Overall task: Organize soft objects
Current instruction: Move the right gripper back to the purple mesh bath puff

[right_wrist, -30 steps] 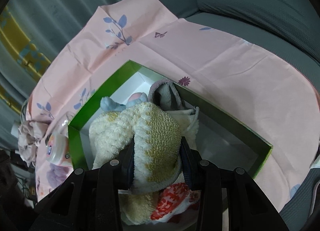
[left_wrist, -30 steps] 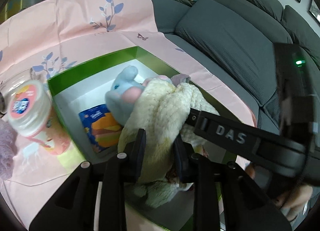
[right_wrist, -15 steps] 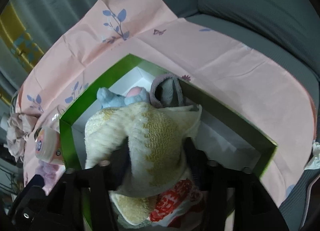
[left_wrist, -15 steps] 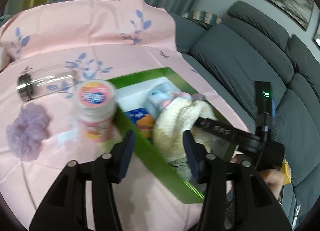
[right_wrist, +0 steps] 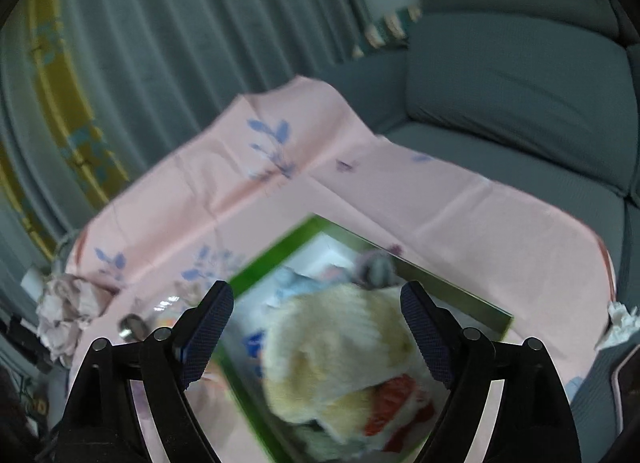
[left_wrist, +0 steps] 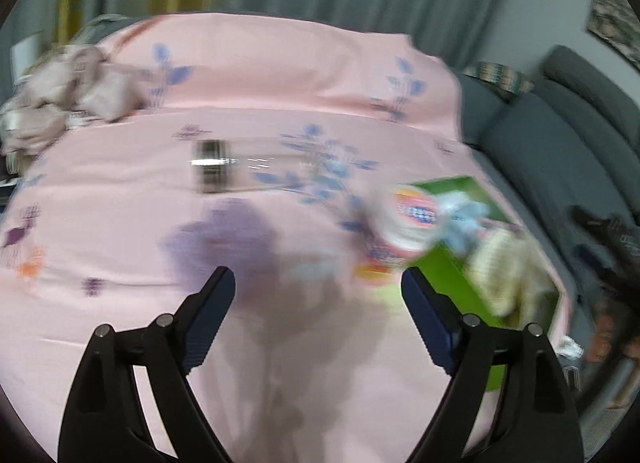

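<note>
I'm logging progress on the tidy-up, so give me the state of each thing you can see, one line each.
Left gripper: empty, jaws opening.
Right gripper: empty, jaws opening.
Cream towel: lying in the box.
Green box: open, holding soft items.
Purple fluffy item: on the cloth, outside the box.
Clear bottle: lying on its side.

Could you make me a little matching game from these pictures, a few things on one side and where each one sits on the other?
Things:
1. cream towel
2. purple fluffy cloth
3. clear bottle
4. crumpled pinkish cloth

Places:
A. far left edge of the pink sheet
B. inside the green box
C. lying on its side mid-sheet
D. just ahead of the left gripper

Pairs: 1-B, 2-D, 3-C, 4-A
</note>
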The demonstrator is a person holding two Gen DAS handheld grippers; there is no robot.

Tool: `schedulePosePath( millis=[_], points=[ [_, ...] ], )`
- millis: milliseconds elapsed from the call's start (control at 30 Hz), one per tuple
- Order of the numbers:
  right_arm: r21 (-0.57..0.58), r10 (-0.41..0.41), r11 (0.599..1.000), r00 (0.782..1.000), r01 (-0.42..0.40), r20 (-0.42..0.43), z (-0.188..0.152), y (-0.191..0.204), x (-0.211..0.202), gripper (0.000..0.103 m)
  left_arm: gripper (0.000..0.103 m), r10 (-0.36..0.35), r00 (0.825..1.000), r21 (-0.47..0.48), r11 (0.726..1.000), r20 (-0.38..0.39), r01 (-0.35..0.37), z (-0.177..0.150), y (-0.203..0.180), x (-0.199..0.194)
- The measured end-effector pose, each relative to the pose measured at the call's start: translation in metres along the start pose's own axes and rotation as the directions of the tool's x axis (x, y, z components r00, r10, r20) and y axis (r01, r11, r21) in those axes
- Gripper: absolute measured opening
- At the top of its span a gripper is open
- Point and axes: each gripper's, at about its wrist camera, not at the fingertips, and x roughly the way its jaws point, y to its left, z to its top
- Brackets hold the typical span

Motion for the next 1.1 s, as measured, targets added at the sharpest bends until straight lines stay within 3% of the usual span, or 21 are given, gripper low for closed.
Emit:
schedulePosePath(
  millis=[100, 200, 333, 400, 533, 600, 633, 700, 833, 900, 967, 1067, 1100],
  points=[
    [-0.056, 0.096, 0.994, 0.995, -0.096, -0.003, -0.004, 0.028, -0.002, 0.086, 0.085, 0.028, 1.0, -0.037, 0.999, -0.003, -0.028, -0.004, 0.032, -0.001],
    [-0.112, 0.178, 0.977, 0.983, -0.182, -0.04, -0.013, 0.06, 0.001, 0.086, 0.085, 0.038, 0.999, -0.131, 0.991, -0.021, -0.04, -0.017, 0.068, 0.002],
    [-0.203, 0.273, 0.933, 0.952, -0.297, -0.142, -0.038, 0.111, 0.01, 0.086, 0.084, 0.04, 0.999, -0.237, 0.97, -0.034, -0.047, -0.035, 0.104, 0.011],
    [-0.23, 0.29, 0.914, 0.935, -0.334, -0.202, -0.052, 0.136, 0.02, 0.086, 0.084, 0.076, 0.996, -0.251, 0.964, -0.047, -0.085, -0.039, 0.115, 0.017],
    [-0.274, 0.285, 0.885, 0.904, -0.376, -0.317, -0.081, 0.186, 0.049, 0.086, 0.084, 0.055, 0.997, -0.29, 0.954, -0.062, -0.071, -0.038, 0.126, 0.027],
    [-0.257, 0.284, 0.88, 0.877, -0.399, -0.388, -0.097, 0.204, 0.065, 0.086, 0.084, 0.038, 0.996, -0.299, 0.952, -0.075, -0.059, -0.039, 0.129, 0.032],
    [-0.255, 0.27, 0.886, 0.877, -0.388, -0.399, -0.103, 0.21, 0.071, 0.086, 0.084, 0.037, 0.996, -0.301, 0.952, -0.081, -0.059, -0.039, 0.13, 0.032],
    [-0.314, 0.232, 0.88, 0.898, -0.357, -0.373, -0.114, 0.223, 0.076, 0.086, 0.084, 0.04, 0.995, -0.307, 0.949, -0.088, -0.066, -0.04, 0.133, 0.032],
    [-0.307, 0.183, 0.887, 0.874, -0.344, -0.451, -0.13, 0.241, 0.111, 0.077, 0.083, 0.067, 0.994, -0.326, 0.941, -0.089, -0.093, -0.039, 0.141, 0.029],
    [-0.351, 0.111, 0.892, 0.89, -0.286, -0.442, -0.139, 0.246, 0.129, 0.076, 0.083, 0.074, 0.992, -0.337, 0.936, -0.098, -0.103, -0.04, 0.145, 0.027],
    [-0.364, 0.078, 0.893, 0.887, -0.266, -0.456, -0.147, 0.246, 0.142, 0.074, 0.083, 0.079, 0.992, -0.348, 0.931, -0.094, -0.107, -0.039, 0.15, 0.025],
    [-0.316, 0.073, 0.904, 0.833, -0.287, -0.548, -0.159, 0.241, 0.165, 0.05, 0.083, 0.089, 0.992, -0.36, 0.926, -0.085, -0.114, -0.038, 0.153, 0.021],
    [-0.306, 0.075, 0.907, 0.825, -0.291, -0.561, -0.161, 0.239, 0.169, 0.039, 0.083, 0.088, 0.992, -0.362, 0.925, -0.085, -0.113, -0.038, 0.154, 0.02]
  ],
)
